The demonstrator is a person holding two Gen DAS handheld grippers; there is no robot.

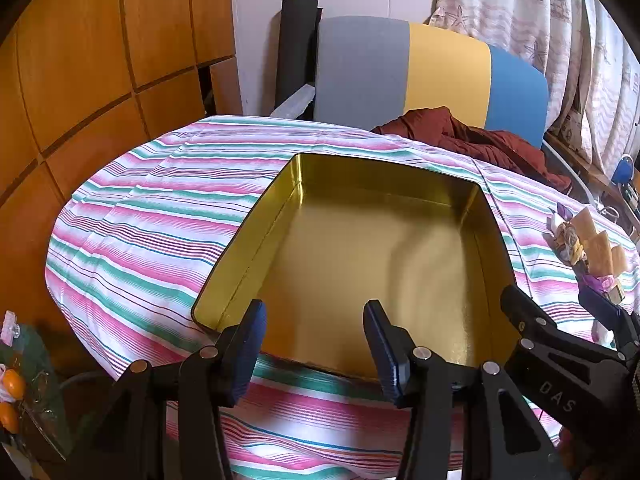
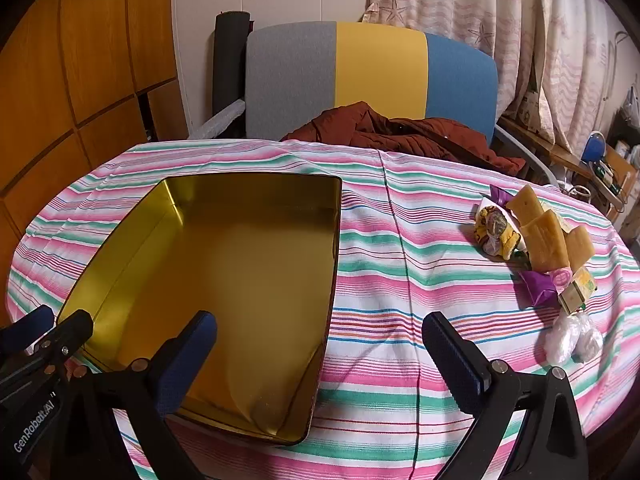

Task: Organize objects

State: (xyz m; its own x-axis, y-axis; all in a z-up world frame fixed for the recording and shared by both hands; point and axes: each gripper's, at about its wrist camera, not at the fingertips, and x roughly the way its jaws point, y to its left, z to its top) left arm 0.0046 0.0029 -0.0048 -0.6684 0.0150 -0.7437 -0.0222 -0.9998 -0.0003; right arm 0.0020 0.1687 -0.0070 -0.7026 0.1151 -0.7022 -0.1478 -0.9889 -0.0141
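Note:
An empty gold tin [image 1: 372, 248] lies open on the striped tablecloth [image 1: 152, 232]. My left gripper [image 1: 316, 344] hovers over the tin's near edge, open, with nothing between its blue pads. My right gripper [image 2: 324, 348] stands wide open over the tin's [image 2: 224, 264] near right corner and the cloth, also holding nothing. A pile of wrapped snacks [image 2: 536, 248] lies at the right of the table, with clear plastic packets [image 2: 572, 340] just in front of it. The pile [image 1: 588, 248] shows at the right edge of the left wrist view, behind the right gripper [image 1: 560, 308]. The left gripper [image 2: 52, 326] appears at the lower left of the right wrist view.
A chair [image 2: 376, 72] with a grey, yellow and blue back stands behind the table, a rust-brown jacket [image 2: 404, 128] draped on it. Wooden cabinets [image 1: 100, 60] rise on the left and curtains [image 2: 520, 20] on the right. A packet with orange pieces [image 1: 12, 388] sits at the lower left.

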